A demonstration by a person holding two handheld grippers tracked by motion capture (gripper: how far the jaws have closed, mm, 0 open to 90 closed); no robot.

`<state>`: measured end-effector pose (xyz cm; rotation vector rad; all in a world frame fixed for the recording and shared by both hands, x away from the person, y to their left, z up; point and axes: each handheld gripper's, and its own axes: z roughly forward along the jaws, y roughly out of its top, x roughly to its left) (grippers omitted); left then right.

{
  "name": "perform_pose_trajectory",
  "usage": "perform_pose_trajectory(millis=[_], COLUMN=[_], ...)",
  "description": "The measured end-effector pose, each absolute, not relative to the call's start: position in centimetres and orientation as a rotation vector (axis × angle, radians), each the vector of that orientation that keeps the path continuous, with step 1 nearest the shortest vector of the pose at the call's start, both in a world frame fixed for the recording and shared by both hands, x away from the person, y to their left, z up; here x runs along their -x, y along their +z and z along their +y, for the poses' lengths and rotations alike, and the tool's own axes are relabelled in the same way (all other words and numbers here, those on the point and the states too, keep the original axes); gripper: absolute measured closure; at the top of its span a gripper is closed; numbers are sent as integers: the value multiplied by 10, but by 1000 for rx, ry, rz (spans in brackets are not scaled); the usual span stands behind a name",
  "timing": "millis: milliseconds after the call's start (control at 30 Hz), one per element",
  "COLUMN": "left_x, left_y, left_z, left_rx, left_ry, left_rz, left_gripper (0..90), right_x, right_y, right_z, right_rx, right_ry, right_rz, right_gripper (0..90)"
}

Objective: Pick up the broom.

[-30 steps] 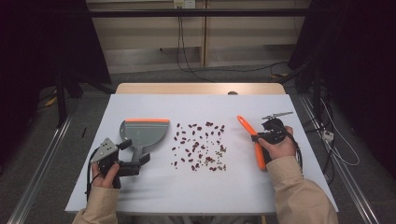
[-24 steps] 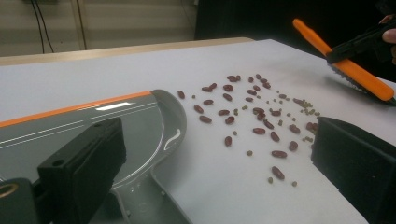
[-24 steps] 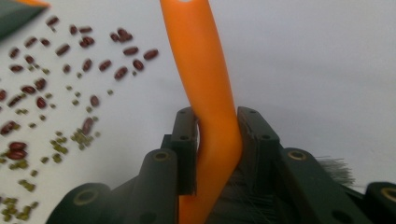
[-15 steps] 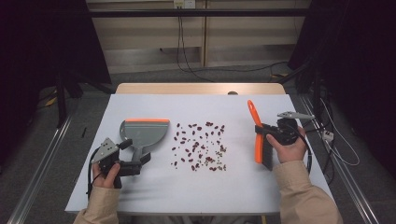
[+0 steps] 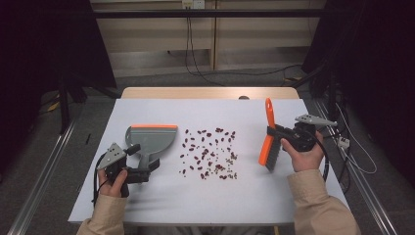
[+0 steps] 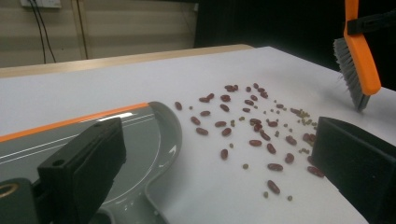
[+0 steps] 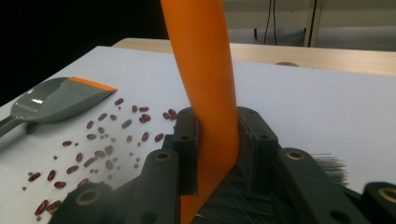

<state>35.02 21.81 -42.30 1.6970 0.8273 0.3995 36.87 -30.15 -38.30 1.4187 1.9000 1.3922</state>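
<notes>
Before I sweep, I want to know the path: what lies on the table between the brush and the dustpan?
Scattered red beans, seen in the high view, lie between the brush and the dustpan.

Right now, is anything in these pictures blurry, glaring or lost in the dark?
High view: white table evenly lit, surroundings nearly black. Left gripper view: a glare patch on the grey dustpan, its near jaws soft. Right gripper view: the orange brush handle looms close and slightly blurred; beans stay fairly sharp.
</notes>
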Motion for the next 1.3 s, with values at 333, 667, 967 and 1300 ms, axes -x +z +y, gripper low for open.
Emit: perform_pose_trajectory(millis=[333,667,967,1300], left_x=[-354,-359,-363,-367], left_y=[-411,-403,-399,-387], left_z=[206,190,169,135], left_rx=[-1687,-1678,-1707,-1715], left_ry=[395,373,293,257], left_rz=[795,766,704,638], left_gripper=[31,31,37,58], right_x=[-371,-380,-386,-392], right_y=[-365,-355,-347,-347], right_z=[-292,-265,-233,-201], right_rx=[-1376,-1331,-1269,-1219], right_ry=[1472,1520,1547,1595], right_rz=[1866,1877,1909,1948], right_gripper=[711,711,711,710])
